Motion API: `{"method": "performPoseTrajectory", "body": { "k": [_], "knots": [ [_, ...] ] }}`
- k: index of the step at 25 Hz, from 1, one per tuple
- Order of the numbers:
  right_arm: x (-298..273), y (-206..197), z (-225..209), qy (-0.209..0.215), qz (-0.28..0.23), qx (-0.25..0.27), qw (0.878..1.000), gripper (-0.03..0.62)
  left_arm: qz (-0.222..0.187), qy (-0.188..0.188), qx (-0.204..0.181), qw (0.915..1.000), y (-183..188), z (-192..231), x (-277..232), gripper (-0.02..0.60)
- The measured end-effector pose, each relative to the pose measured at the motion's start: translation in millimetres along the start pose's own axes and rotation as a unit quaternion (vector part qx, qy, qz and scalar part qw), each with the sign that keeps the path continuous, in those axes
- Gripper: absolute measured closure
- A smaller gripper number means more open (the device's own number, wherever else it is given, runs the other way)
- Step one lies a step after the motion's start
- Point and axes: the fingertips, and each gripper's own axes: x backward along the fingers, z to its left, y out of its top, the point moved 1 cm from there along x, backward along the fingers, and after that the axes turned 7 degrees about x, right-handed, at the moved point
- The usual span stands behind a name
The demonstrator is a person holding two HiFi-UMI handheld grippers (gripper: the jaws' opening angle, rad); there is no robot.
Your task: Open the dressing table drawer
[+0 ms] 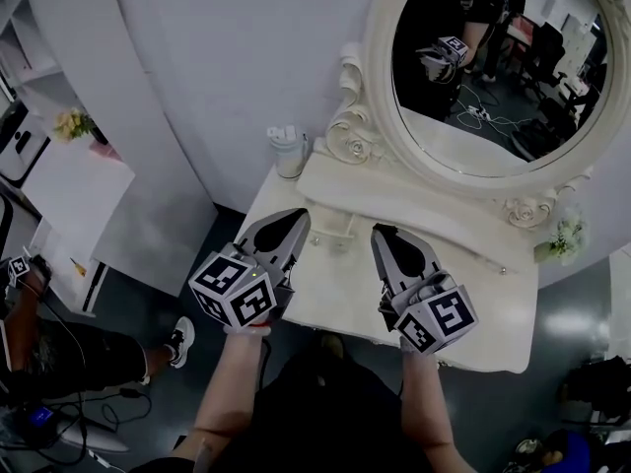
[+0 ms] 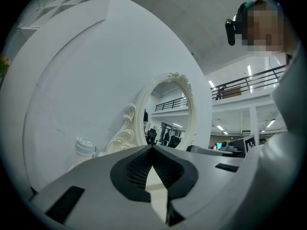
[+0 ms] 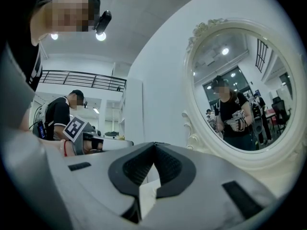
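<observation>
The drawer does not show plainly in any view. The head view looks down on the pale bench [image 1: 345, 299], so a front under its near edge would be hidden by the top itself and by the person's arms. The low step below the mirror shows only a small handle-like fitting [image 1: 333, 233], which I cannot call a drawer for sure. I judge the drawer to be shut, since nothing juts out past the near edge.

At the bench's back left corner a lidded cup [image 1: 287, 151] stands close to the wall, out of the way of any pull. Next comes the left gripper [image 1: 299, 215], held level above the middle of the top and aimed toward the mirror. Its jaws are pressed together with nothing between them; only a pale surface shows through the gap behind the tips. Just beside it but not touching, the right gripper [image 1: 379, 231] is held the same way, jaws likewise closed and empty. Side by side and high, they look to be between moves rather than reaching: neither is near a handle, and closed jaws could not take one. The oval mirror [image 1: 493, 77] fills the back right of the bench, and a small sprig of flowers [image 1: 564, 239] sits at the right edge.

The opening looks not yet begun. I judge a gripper would first need to drop to the drawer front and part its jaws.
</observation>
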Motion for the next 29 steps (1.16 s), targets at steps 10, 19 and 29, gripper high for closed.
{"method": "performPoseTrajectory", "body": {
  "k": [10,19,29],
  "knots": [
    [-8.1,-1.7,6.3,0.009,0.004,0.006,1.000,0.591,-0.005,0.001,0.000,1.0000,3.3,6.5,4.4,0.581],
    [-16.0,-12.1,2.6,0.008,0.013,-0.001,1.000,0.591,0.002,-0.002,0.011,0.9999,-0.2,16.2,-2.8,0.581],
    [-25.1,-25.6,-9.6,0.004,0.017,-0.013,1.000,0.591,0.012,-0.004,0.021,0.9997,-7.4,29.9,-16.5,0.580]
  ]
}}
